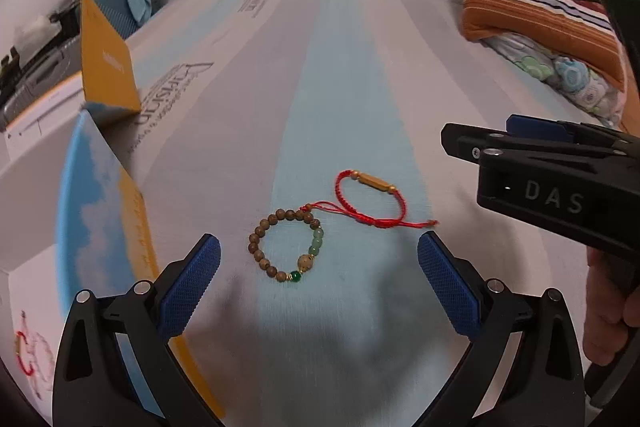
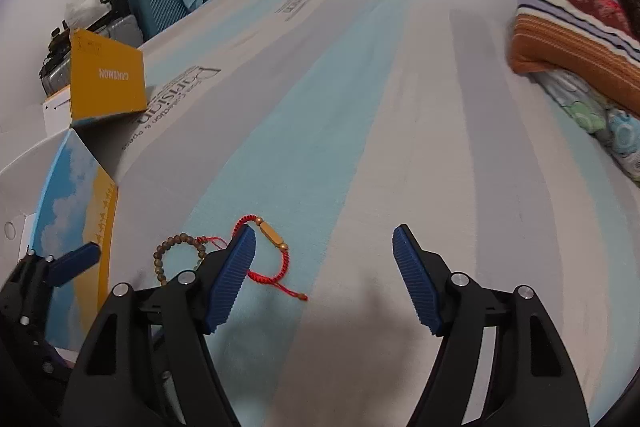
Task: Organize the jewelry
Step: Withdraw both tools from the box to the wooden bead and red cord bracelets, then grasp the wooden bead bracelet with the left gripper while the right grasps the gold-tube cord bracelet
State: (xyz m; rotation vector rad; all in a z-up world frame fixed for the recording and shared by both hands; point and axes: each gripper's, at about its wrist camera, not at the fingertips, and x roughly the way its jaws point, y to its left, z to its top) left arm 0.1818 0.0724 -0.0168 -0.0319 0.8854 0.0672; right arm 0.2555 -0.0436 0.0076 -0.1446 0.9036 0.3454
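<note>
While both bracelets lie loose on the striped mattress (image 1: 460, 75), the left wrist view shows the left gripper (image 1: 319, 263) spread wide and empty, framing the beaded bracelet (image 1: 286, 247); the next move is probably to descend and close. The right wrist view shows the right gripper (image 2: 324, 259) wide, empty, beside the red cord bracelet (image 2: 272, 255).

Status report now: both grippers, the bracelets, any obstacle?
Left gripper open, empty. Right gripper open, empty. Beaded bracelet and red cord bracelet lie on bed sheet. Nothing blocks.
</note>
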